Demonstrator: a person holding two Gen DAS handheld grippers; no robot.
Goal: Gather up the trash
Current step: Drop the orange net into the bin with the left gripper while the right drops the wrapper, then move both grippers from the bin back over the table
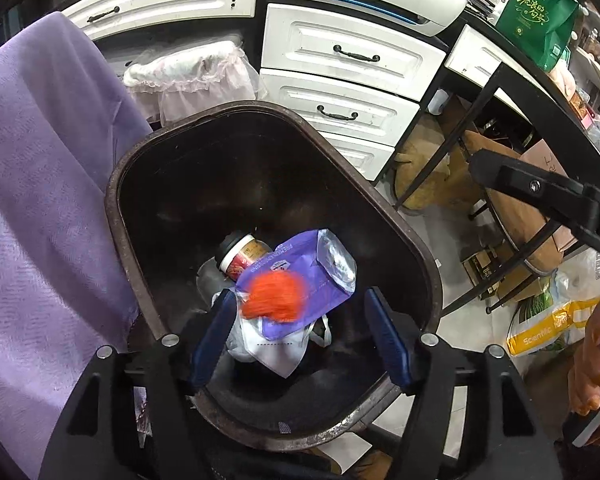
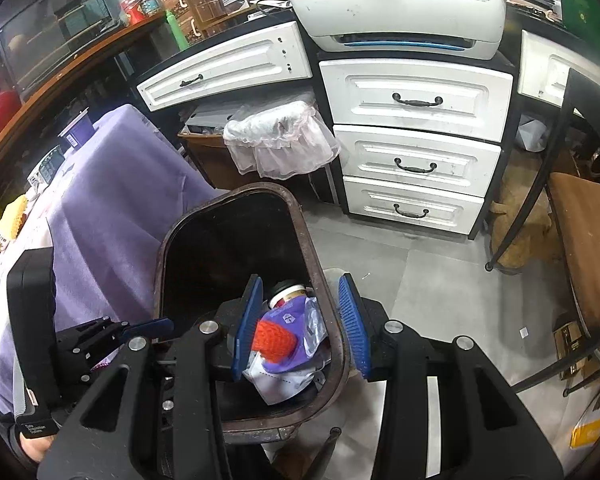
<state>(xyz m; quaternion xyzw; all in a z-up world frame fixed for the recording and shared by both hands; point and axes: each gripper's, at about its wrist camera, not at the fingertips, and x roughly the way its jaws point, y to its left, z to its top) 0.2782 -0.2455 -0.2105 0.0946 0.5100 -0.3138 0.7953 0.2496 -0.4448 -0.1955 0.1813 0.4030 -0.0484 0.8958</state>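
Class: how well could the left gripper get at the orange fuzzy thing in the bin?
Probably well: the left gripper hangs over the bin's open mouth, fingers apart, with the orange fuzzy thing topmost and uncovered.

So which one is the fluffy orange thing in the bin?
Look into the dark trash bin beside the purple cloth. On the heap inside lies a purple wrapper, next to a paper coffee cup. The fuzzy orange ball sits on that wrapper, the only bright orange, fluffy piece there.
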